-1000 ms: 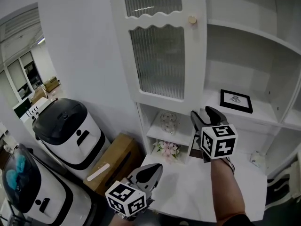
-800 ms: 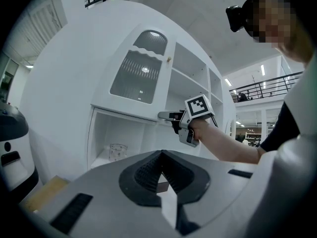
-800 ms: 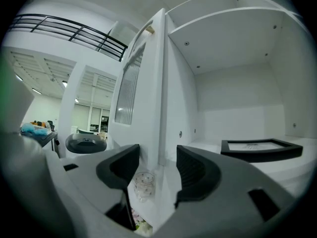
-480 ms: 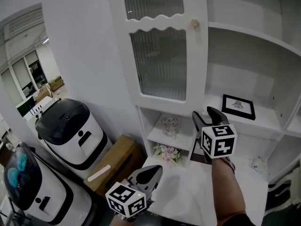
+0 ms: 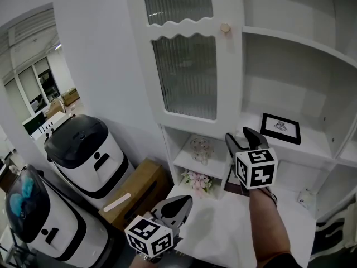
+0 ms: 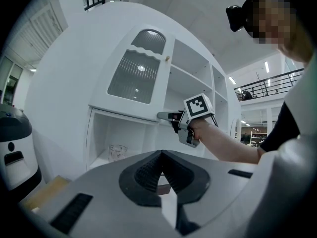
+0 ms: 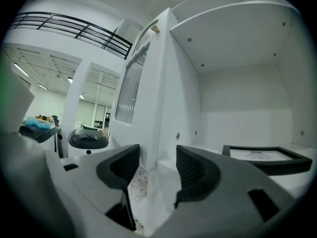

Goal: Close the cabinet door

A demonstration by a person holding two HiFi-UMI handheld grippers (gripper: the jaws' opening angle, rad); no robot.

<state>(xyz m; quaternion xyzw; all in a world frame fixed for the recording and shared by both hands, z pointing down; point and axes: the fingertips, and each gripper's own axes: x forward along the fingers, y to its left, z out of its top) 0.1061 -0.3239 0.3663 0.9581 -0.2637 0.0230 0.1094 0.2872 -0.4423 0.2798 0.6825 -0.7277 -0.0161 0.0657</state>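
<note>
Cabinet door [image 5: 187, 66], white with ribbed glass, sits seemingly between right gripper's [image 5: 240, 134] parted jaws; left gripper's [image 5: 179, 202] closed.

Cabinet door [image 5: 187, 66] is smooth, white-painted, with ribbed glass; box [image 5: 136, 193] is matt cardboard.

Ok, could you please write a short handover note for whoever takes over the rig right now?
Left gripper: shut, empty, held low, away from the cabinet.
Right gripper: open, fingers either side of the lower edge of the door, not clamped.
Door: open, swung out from the cabinet.
Done: right gripper is at the door.
Left: swing the door shut.
</note>
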